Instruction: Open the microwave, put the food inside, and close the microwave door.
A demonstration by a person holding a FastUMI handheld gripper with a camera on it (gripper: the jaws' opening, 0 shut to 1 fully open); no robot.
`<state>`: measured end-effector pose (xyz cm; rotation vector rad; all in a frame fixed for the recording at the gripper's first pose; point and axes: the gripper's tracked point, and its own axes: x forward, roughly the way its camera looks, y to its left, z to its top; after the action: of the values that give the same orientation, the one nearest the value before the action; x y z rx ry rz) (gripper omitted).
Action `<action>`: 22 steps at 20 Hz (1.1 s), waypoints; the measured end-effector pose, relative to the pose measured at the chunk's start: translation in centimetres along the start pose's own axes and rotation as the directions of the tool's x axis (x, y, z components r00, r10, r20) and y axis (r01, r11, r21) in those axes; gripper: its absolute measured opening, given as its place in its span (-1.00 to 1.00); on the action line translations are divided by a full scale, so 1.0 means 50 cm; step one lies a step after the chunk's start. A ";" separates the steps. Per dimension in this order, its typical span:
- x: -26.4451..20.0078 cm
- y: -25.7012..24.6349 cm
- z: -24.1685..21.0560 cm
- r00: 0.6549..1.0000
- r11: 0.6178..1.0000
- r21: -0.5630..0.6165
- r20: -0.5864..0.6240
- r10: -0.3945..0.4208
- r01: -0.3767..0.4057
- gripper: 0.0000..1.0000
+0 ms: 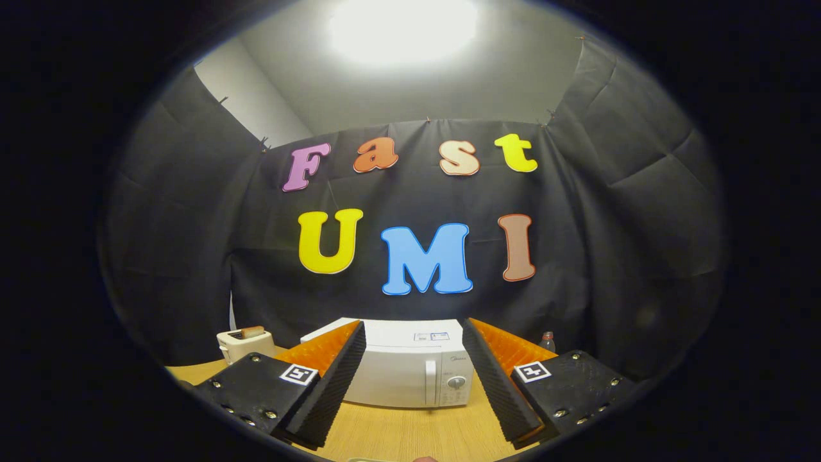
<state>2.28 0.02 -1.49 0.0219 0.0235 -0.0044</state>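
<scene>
A white microwave (410, 369) stands on the wooden table (410, 433) beyond my fingers, its door shut, with a vertical handle (430, 382) and a round dial (456, 382) on its right side. My gripper (414, 333) is open, held above the table and well short of the microwave, with nothing between its fingers. A sliver of something pale lies on the table just under the fingers, too cut off to identify.
A white toaster (244, 343) with a slice of bread in it stands to the left of the microwave. A small bottle (547, 341) stands behind the microwave's right side. Black cloth walls close the booth behind and on both sides.
</scene>
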 end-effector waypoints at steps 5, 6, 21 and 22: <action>0.067 -0.026 -0.027 1.000 1.000 -0.013 -0.010 -0.022 0.022 0.91; 0.085 -0.031 -0.036 1.000 1.000 -0.012 -0.012 -0.026 0.026 0.91; 0.298 -0.094 -0.323 0.975 1.000 0.006 -0.222 -0.025 0.027 0.92; 0.307 -0.098 -0.342 0.971 1.000 0.000 -0.238 -0.027 0.028 0.92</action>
<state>17.21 -4.56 -19.06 0.0255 0.2642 -0.0300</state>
